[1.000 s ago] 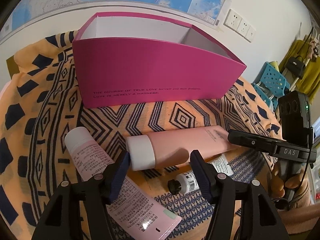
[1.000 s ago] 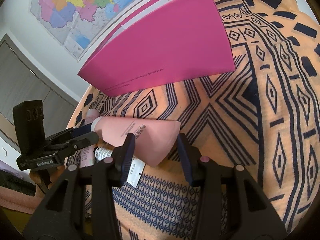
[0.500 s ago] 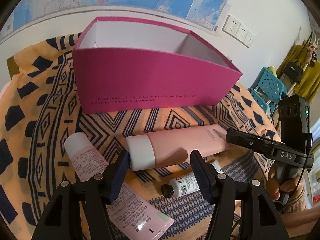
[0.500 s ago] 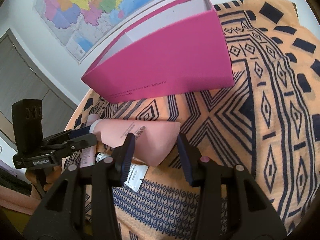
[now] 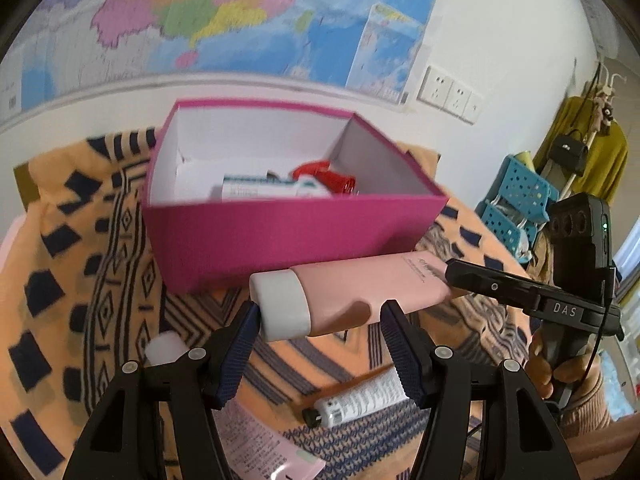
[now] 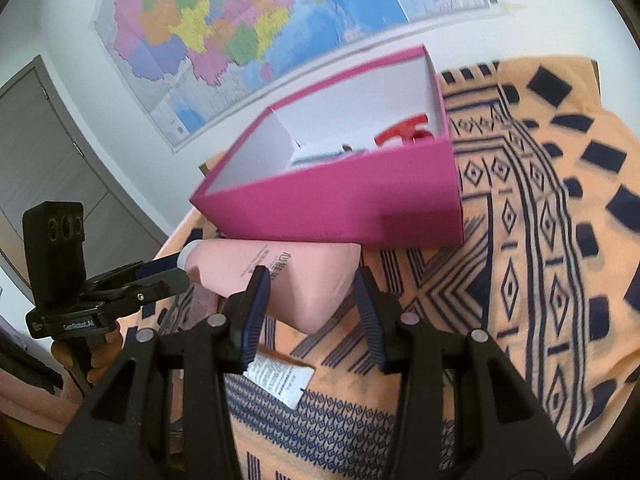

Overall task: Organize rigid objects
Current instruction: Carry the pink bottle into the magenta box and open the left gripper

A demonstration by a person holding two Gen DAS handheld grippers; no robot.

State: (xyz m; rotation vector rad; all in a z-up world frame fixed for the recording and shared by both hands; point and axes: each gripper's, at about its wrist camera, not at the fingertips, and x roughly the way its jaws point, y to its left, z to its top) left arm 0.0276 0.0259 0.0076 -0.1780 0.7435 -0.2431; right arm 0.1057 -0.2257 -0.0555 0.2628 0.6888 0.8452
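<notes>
A large pink tube [image 5: 352, 292] with a white cap [image 5: 280, 306] is lifted off the cloth, level, in front of the magenta box [image 5: 280, 236]. My left gripper [image 5: 320, 340] is shut on its cap end. My right gripper [image 6: 312, 300] is shut on its flat tail end [image 6: 312, 280]. The box [image 6: 340, 208] is open on top and holds a white and teal container [image 5: 260, 190] and a red item [image 5: 332, 178]. A small white tube with a black cap [image 5: 360, 396] and a pale pink tube [image 5: 256, 436] lie on the cloth below.
An orange cloth with dark blue patterns [image 6: 540, 240] covers the table. A wall map [image 5: 240, 20] hangs behind the box. Blue baskets [image 5: 516, 200] and hanging clothes stand to the right. A grey door [image 6: 48, 140] is at the left in the right wrist view.
Both grippers have risen together with the large pink tube, lifting it off the cloth. The inside of the box has come into view.
</notes>
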